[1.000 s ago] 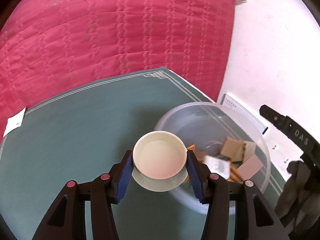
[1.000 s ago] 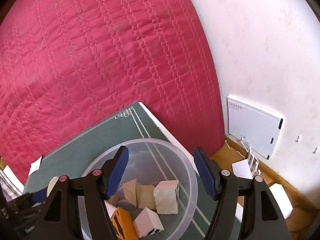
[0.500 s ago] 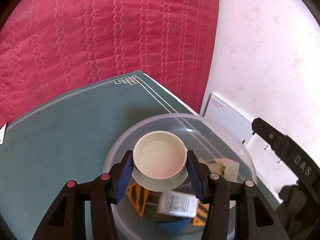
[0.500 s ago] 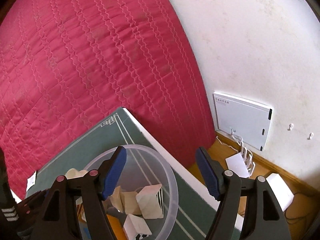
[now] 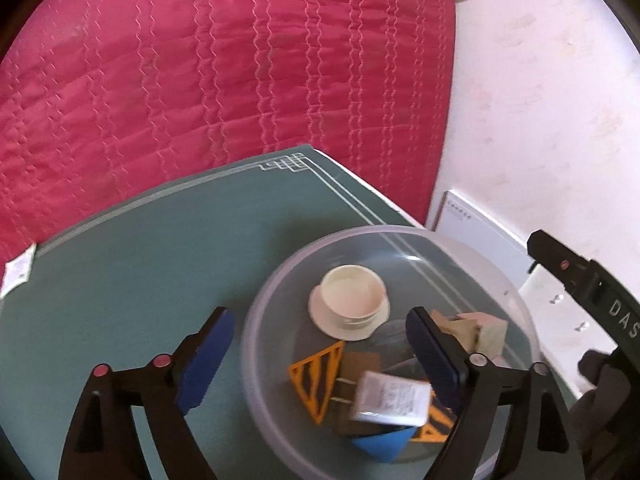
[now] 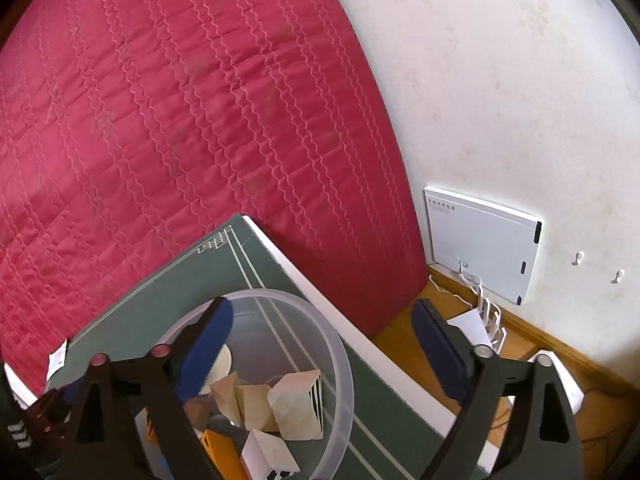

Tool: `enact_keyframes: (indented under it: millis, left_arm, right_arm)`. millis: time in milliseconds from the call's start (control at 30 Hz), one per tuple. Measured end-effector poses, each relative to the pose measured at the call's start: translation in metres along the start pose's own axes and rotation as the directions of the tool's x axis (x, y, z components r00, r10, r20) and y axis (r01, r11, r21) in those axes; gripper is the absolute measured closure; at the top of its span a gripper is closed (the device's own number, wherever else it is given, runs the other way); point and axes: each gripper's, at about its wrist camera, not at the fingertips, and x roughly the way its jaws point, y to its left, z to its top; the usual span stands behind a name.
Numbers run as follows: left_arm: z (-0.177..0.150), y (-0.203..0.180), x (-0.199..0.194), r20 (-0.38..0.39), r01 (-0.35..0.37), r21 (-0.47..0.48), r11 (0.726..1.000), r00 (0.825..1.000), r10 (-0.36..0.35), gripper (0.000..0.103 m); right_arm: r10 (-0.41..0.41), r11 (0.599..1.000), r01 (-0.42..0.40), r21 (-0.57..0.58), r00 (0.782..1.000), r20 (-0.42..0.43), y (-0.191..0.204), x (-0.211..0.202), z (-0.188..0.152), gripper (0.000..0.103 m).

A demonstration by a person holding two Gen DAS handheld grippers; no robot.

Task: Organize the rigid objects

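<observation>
Left gripper [image 5: 318, 346]: jaws spread wide, nothing between the blue pads; it hangs over the near-left rim of the bowl.
Right gripper [image 6: 324, 344]: also released, jaws wide apart and empty, above the bowl's right edge and the table's side.
Cream jar [image 5: 352, 294]: upright and open-mouthed, sitting on its flared base inside the bowl, toward the far side, apart from both left pads.
Clear bowl [image 5: 280, 280]: round, see-through plastic, on the table near its right corner.
Bowl contents: pale wooden blocks [image 6: 296, 404], an orange and black striped piece [image 5: 318, 376], a white labelled packet [image 5: 390, 398], a blue piece [image 5: 384, 442], all heaped on the near side.
Green table [image 5: 140, 260]: pale line border, a small white tag [image 5: 18, 272] at its left edge.
Backdrop: red quilted cover [image 5: 224, 64], white wall [image 6: 500, 80] with a white box [image 6: 482, 242] low on it.
</observation>
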Motion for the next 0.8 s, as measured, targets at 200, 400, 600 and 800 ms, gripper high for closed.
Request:
enact_keyframes:
  millis: [200, 400, 600, 800]
  left_arm:
    - [-0.009, 0.002, -0.013, 0.027, -0.065, 0.026, 0.998, 0.998, 0.064, 0.001]
    - [-0.017, 0.012, -0.025, 0.028, -0.109, -0.011, 0.994, 0.994, 0.109, 0.001]
    - [-0.025, 0.017, -0.038, 0.036, -0.146, -0.026, 0.989, 0.988, 0.147, 0.001]
    - [-0.032, 0.018, -0.045, 0.037, -0.191, -0.012, 0.982, 0.981, 0.191, 0.001]
  right_arm:
    - [0.002, 1.0, -0.001, -0.021, 1.0, 0.01, 0.003, 0.001, -0.001, 0.0]
    - [0.0, 0.998, 0.0, -0.066, 1.0, 0.006, 0.01, 0.001, -0.005, 0.0]
    - [0.003, 0.994, -0.001, -0.105, 1.0, 0.022, 0.017, -0.008, -0.006, 0.0]
    - [0.018, 0.984, -0.015, -0.176, 1.0, 0.015, 0.024, -0.021, -0.013, 0.0]
